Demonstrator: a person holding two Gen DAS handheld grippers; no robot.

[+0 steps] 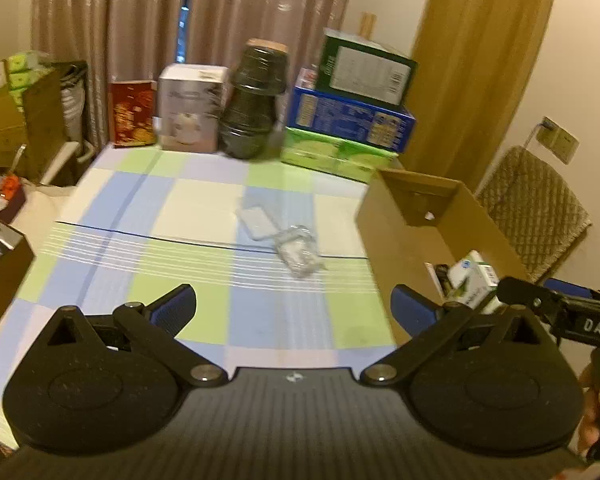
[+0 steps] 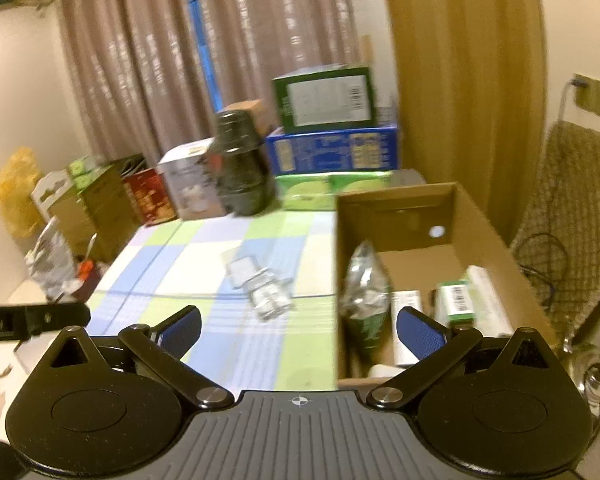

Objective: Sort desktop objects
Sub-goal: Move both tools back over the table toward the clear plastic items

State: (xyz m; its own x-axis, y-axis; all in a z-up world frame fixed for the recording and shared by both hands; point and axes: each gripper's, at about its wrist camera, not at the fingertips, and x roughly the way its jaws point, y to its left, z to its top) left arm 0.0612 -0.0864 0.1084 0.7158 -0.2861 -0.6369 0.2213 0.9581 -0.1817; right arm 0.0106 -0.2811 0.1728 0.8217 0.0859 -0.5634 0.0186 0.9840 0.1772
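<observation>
Two clear plastic packets lie on the checked tablecloth, the flat one just behind the crumpled one. My left gripper stands open and empty above the cloth's near part. My right gripper is open too, nothing between its fingers, straddling the left wall of the cardboard box. Inside the box are a silver-green bag and several small green-and-white boxes.
Along the table's far edge stand a red box, a white box, a dark stacked jar and piled green and blue cartons. Cluttered boxes sit left of the table; a chair is at right.
</observation>
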